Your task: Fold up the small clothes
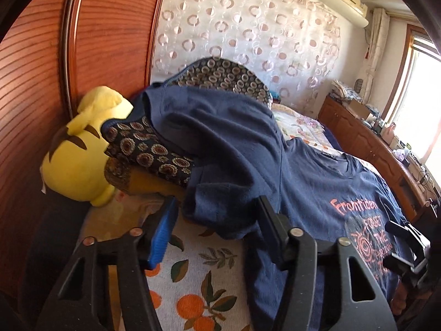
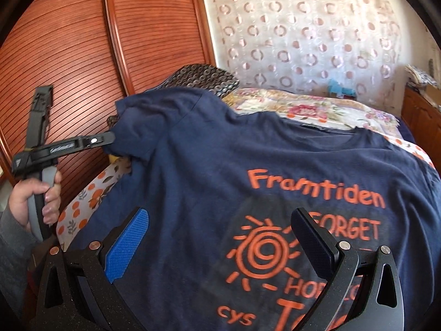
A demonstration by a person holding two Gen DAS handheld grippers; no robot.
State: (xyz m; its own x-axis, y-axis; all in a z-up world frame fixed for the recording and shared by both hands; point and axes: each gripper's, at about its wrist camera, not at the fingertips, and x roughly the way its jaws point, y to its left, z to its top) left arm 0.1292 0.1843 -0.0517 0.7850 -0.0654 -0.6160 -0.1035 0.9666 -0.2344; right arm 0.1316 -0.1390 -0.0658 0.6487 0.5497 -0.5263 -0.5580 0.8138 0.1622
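A navy T-shirt [image 2: 220, 171] with orange print lies spread face-up on the bed; its left sleeve [image 1: 220, 138] drapes up over a patterned pillow [image 1: 154, 149]. My left gripper [image 1: 215, 220] is open, its jaws either side of the sleeve's hem, not closed on it. It shows in the right wrist view [image 2: 110, 138] at the sleeve's edge. My right gripper [image 2: 220, 237] is open and hovers over the shirt's chest print, holding nothing. It shows at the right edge of the left wrist view [image 1: 408, 248].
A yellow plush toy [image 1: 82, 149] lies beside the pillow against the wooden wardrobe doors [image 2: 82, 55]. The bed has an orange-fruit sheet [image 1: 193, 289] and a floral quilt [image 2: 303, 110]. A wooden cabinet [image 1: 372, 143] with clutter runs along the right under the window.
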